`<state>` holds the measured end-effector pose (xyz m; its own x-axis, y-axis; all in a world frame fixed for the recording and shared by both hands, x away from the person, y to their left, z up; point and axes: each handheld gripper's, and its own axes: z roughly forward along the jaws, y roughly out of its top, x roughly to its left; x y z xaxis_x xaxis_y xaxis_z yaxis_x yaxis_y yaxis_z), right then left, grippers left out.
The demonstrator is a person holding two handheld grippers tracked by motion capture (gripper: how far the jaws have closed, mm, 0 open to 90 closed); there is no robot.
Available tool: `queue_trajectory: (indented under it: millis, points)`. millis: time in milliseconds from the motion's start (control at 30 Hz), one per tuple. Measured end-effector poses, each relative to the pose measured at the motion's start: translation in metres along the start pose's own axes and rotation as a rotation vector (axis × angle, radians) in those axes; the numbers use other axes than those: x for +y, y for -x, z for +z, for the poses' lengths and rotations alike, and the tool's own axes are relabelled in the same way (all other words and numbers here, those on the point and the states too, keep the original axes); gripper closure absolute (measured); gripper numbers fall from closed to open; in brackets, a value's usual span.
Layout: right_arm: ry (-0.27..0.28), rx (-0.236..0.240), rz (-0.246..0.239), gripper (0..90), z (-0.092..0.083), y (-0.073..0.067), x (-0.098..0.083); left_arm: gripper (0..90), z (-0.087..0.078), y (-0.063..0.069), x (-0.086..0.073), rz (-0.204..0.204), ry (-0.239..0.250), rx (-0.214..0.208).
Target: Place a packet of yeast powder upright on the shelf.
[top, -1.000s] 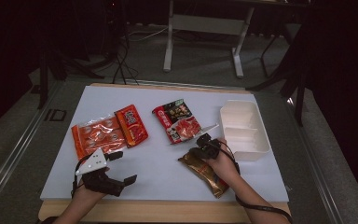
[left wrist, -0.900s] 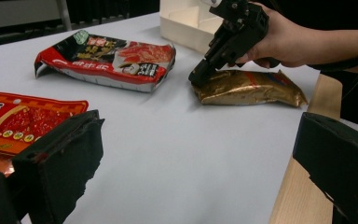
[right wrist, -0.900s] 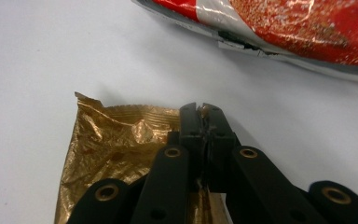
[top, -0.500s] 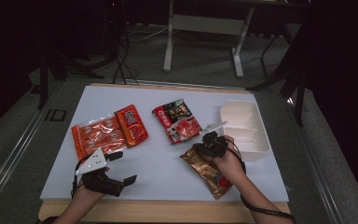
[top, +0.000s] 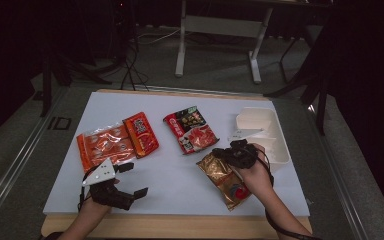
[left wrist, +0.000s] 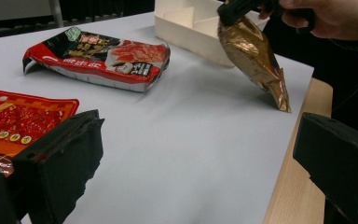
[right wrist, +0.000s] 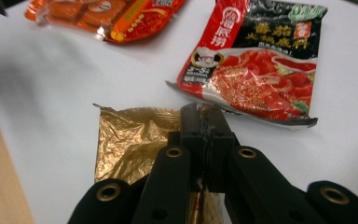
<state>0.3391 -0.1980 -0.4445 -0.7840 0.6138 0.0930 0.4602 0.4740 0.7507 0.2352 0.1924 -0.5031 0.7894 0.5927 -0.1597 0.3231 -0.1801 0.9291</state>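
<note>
My right gripper (top: 224, 153) is shut on the top edge of a gold foil packet (top: 226, 179). The packet hangs tilted, and its lower corner still touches the white board near the front edge. In the right gripper view the jaws (right wrist: 207, 119) pinch the crinkled gold packet (right wrist: 130, 140) flat between them. The left gripper view has that gold packet (left wrist: 256, 60) slanting down from the right gripper (left wrist: 235, 9). My left gripper (top: 135, 180) rests at the front left, open, with nothing between its fingers (left wrist: 60, 158).
A red-and-black packet (top: 191, 129) lies mid-board. Two orange-red packets (top: 105, 146) (top: 141, 133) lie at the left. A white divided tray (top: 275, 145) sits at the right edge, just behind the right hand. The wooden table edge (top: 180, 226) runs along the front.
My right gripper has risen and moved toward the tray, lifting the gold packet's top end off the board. The left gripper has stayed in place.
</note>
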Motion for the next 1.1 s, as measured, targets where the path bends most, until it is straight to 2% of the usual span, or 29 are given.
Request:
queue_trajectory:
  millis: [100,133,267,533,733,833,1100]
  points:
    - [0.018,0.01,0.004,89.2,-0.005,-0.002,0.001,1.7,0.0,-0.001,0.0,0.003,0.014,0.01]
    - [0.043,0.024,0.009,89.2,-0.011,-0.004,0.004,1.7,0.0,-0.001,-0.001,0.002,0.017,0.014]
    - [0.085,0.045,0.017,89.2,-0.021,-0.006,0.01,1.7,0.0,-0.003,-0.001,0.0,0.026,0.023]
    - [0.147,0.032,-0.022,89.3,-0.036,-0.011,0.03,1.7,-0.001,-0.003,-0.001,0.011,0.034,0.033]
    - [0.188,0.017,-0.049,89.3,-0.045,-0.011,0.049,1.7,-0.002,-0.004,-0.001,0.003,0.044,0.036]
    - [0.209,0.011,-0.057,89.3,-0.047,-0.008,0.059,1.7,-0.002,-0.005,-0.001,0.0,0.046,0.033]
    - [0.263,-0.016,-0.035,89.3,-0.056,0.01,0.083,1.7,-0.001,-0.005,-0.002,-0.005,0.039,0.031]
